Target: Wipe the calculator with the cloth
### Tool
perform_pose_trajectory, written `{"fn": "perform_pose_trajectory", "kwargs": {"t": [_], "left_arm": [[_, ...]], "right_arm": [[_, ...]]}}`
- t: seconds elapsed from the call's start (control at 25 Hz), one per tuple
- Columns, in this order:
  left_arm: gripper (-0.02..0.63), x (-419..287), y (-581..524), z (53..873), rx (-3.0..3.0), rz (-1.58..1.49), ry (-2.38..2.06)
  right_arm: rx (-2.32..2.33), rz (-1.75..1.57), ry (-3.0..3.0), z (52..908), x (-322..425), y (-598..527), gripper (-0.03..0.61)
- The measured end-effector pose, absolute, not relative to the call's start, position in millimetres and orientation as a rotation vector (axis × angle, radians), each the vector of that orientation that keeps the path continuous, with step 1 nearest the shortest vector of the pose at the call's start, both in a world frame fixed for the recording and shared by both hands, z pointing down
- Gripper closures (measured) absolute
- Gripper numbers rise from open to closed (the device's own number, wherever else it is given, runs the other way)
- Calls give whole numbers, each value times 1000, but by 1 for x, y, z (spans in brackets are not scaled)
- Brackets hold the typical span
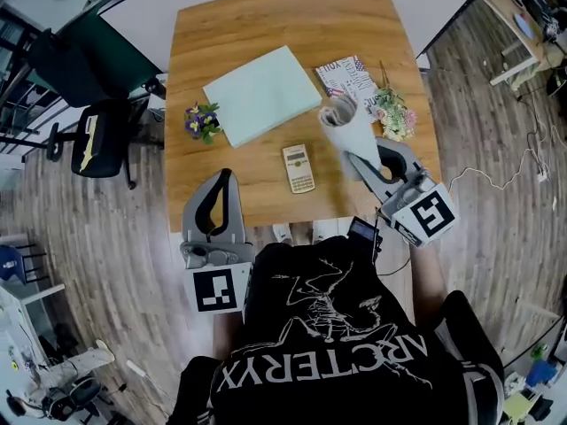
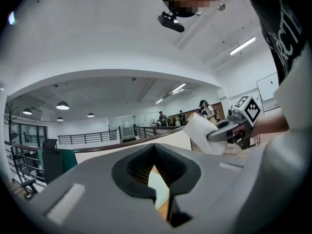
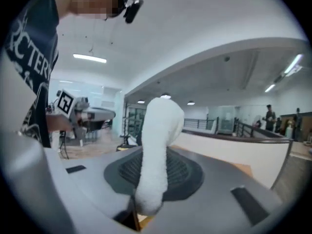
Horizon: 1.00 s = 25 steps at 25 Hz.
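From the head view: calculator (image 1: 299,168) flat on the wooden table (image 1: 266,25) near its front edge, in front of a pale green pad (image 1: 263,94), with the left gripper (image 1: 222,177) low at its left and the right gripper (image 1: 360,161) at its right, holding a rolled white cloth (image 1: 345,124) up just beside it. From the left gripper view: jaws drawn together on nothing, with a sliver of wood and pale green showing below the tips. From the right gripper view: jaws clamped on the lower end of the cloth, the roll standing up from between them.
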<state>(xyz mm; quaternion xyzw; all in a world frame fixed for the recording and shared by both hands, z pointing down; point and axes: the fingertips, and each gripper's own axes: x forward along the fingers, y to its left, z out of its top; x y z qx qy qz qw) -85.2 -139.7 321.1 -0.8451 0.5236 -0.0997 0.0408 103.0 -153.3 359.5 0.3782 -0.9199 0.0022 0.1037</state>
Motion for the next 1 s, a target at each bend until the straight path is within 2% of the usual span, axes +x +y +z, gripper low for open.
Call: {"fn": "perform_pose_trajectory", "kwargs": {"t": [0.12, 0.28, 1.0], "left_arm": [[606, -77, -146, 306, -2595, -256, 1552], [606, -67, -148, 297, -2603, -232, 1507], [605, -64, -161, 291, -2610, -208, 1485]], "right_arm": [[1424, -79, -2684, 313, 137, -152, 485], [1623, -111, -2649, 302, 152, -147, 485], [1673, -163, -2682, 291, 135, -152, 488]]}}
